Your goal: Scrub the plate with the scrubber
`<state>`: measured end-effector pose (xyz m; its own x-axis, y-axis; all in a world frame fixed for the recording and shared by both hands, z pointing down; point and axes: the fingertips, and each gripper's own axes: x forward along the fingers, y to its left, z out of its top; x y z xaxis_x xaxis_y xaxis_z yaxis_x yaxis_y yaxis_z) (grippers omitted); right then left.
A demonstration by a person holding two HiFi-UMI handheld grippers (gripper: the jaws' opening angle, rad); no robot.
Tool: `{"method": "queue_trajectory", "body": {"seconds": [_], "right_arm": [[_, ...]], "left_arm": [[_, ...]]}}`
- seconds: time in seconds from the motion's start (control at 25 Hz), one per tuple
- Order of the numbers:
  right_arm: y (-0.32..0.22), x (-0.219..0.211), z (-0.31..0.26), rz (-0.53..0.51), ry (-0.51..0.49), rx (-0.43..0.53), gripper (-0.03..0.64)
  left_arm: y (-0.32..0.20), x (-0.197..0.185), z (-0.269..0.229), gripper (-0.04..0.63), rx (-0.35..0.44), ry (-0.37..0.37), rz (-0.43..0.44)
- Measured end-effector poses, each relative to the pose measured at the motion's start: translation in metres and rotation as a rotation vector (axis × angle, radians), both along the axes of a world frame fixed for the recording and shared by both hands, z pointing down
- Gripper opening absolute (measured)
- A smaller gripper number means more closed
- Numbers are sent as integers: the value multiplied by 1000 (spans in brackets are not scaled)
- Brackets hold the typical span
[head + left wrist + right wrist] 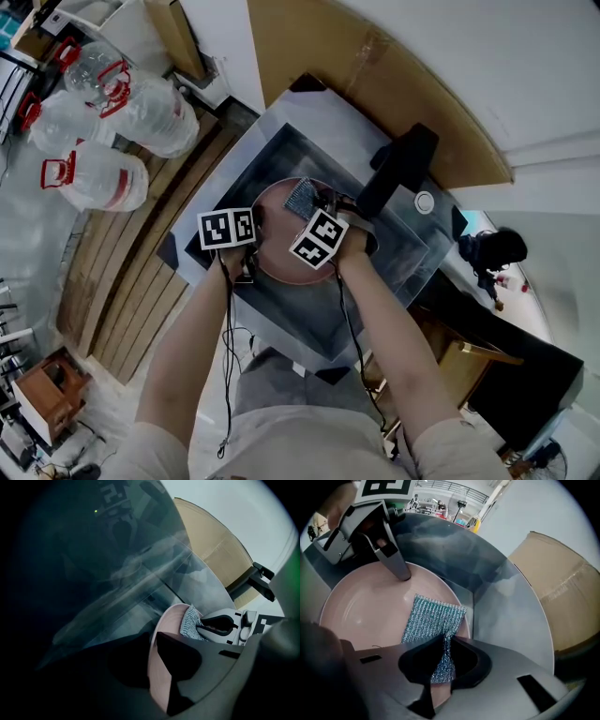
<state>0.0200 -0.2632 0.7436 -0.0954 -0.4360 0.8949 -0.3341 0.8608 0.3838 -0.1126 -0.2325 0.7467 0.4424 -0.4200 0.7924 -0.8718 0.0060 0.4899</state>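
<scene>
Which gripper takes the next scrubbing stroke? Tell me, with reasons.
Right. The right gripper is clamped on the scrubber, which lies flat on the plate. The left gripper grips the plate's rim, steadying it.

One plate; one scrubber; two grippers: left gripper, right gripper; one sink; four jugs; one cardboard sheet; one black faucet.

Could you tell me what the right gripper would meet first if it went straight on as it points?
Probably the plate: the right gripper, shut on the scrubber, points down into it, and the scrubber's free end seems to lie on it.
</scene>
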Motion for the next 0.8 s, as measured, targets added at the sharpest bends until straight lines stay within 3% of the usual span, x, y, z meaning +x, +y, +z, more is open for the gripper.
{"method": "queue_trajectory", "body": {"seconds": [0.24,0.36,0.48,0.64,0.76,0.8], "right_arm": [[53,24,2,-18,90,-157,75],[82,24,0,-5,47,-209,77],[103,11,-4,76,-71,-286,77],[122,-11,-21,227,-303,-395,80],[119,-14,-45,336,-456,-385,82],[116,-13,-55,364,-494,-367,83]], "left_arm": [[0,1,0,69,7,-13,0],[1,1,0,70,16,-18,-10],[3,-1,-1,71,14,-11,-39],[5,0,-3,80,3,-22,-69],[2,9,-13,216,32,-26,-73],[1,11,-17,233,44,-31,-73]]}}
